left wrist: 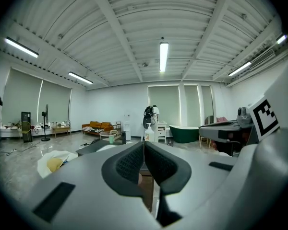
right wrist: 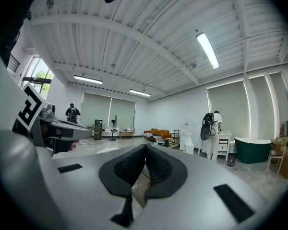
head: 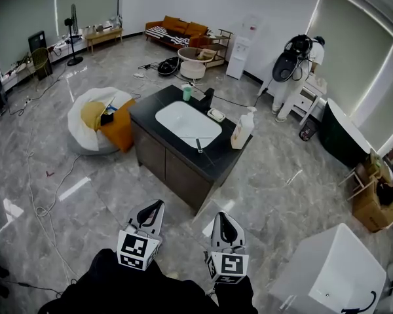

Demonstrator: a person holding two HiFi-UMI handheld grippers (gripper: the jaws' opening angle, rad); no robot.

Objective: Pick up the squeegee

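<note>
While the grey left gripper (head: pixel 158 204) and grey right gripper (head: pixel 221 215) are closed tight, holding nothing, bottom middle, the small thin squeegee (head: pixel 198 144) lies far off on the black counter (head: pixel 217 162), centre; closed jaws may knock it off.

Ahead of you stood a dark cabinet (head: pixel 183 169) with a white basin (head: pixel 183 123) set in its top. A pump bottle (head: pixel 243 128) stood near its right corner, a green cup (head: pixel 187 93) at the far edge. A white beanbag (head: pixel 85 133) sat to the left, an orange sofa (head: pixel 177 29) by the far wall, and a person (head: pixel 295 77) at white drawers (head: pixel 306 100).
</note>
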